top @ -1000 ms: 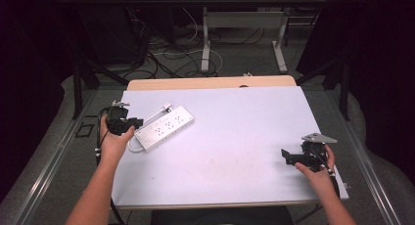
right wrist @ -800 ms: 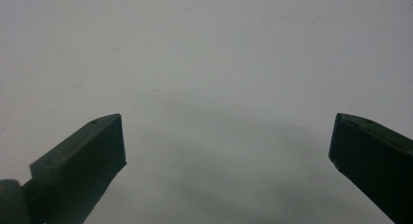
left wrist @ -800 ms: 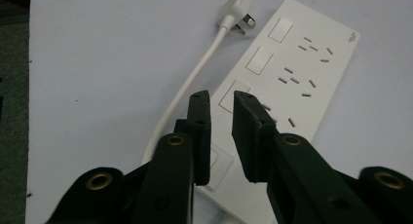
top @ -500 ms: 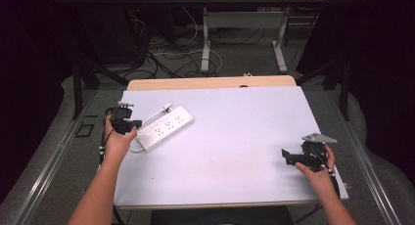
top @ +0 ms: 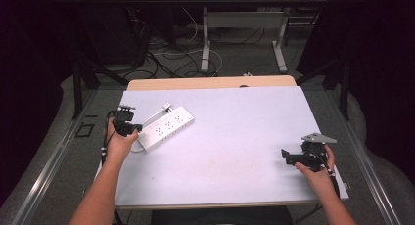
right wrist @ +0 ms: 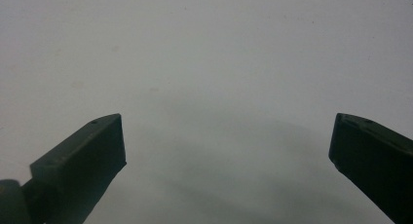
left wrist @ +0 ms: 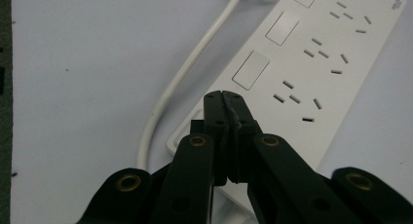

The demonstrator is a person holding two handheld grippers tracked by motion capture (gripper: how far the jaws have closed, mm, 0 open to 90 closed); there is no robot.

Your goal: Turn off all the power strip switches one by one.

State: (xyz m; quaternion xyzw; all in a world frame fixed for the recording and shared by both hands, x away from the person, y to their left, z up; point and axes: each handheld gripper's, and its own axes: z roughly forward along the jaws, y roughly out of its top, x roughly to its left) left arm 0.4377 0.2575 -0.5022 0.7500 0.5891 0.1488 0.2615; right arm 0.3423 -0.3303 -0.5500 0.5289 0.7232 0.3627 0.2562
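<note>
Left hand-held gripper (left wrist: 225, 95) clenched empty over your power strip's (left wrist: 311, 63) 7 o'clock end; jaws just closed. Right hand-held gripper (right wrist: 226, 136) released over bare desk (right wrist: 204, 48).

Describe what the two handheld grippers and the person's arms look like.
Both grippers are black. The left gripper has linkage arms with brass-coloured pivot rings and narrow jaws. The right gripper has broad, flat, blocky jaws and carries a grey three-cornered plate on top. The forearms are bare, with no sleeves showing; a thin band or cable sits at the right wrist.
</note>
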